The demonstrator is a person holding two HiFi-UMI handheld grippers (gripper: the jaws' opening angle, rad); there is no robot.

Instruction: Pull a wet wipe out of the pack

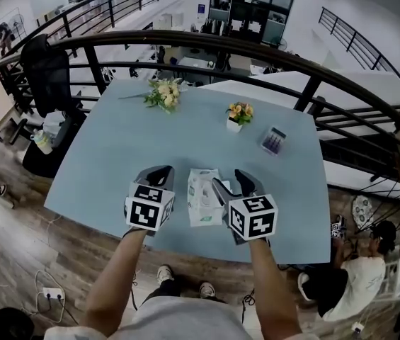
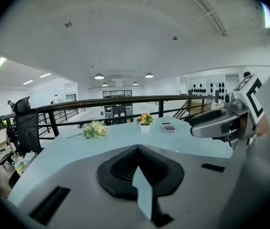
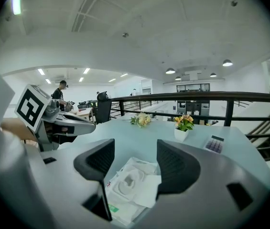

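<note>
The wet wipe pack (image 1: pixel 203 197) is white with a green mark and lies flat near the front edge of the light blue table (image 1: pixel 115 154). My right gripper (image 1: pixel 230 180) hangs open just right of and above it. In the right gripper view the pack (image 3: pixel 127 187) shows between and below the open jaws of this gripper (image 3: pixel 135 157), and a white sheet or flap lies on the pack's right side. My left gripper (image 1: pixel 158 171) hovers left of the pack with its jaws shut and empty, which the left gripper view confirms (image 2: pixel 137 150).
A loose bunch of flowers (image 1: pixel 163 93) lies at the table's far side. A small white pot of flowers (image 1: pixel 238 114) and a calculator (image 1: pixel 273 140) sit at the far right. A dark railing (image 1: pixel 256 52) curves behind the table. A person (image 1: pixel 359 275) sits below at right.
</note>
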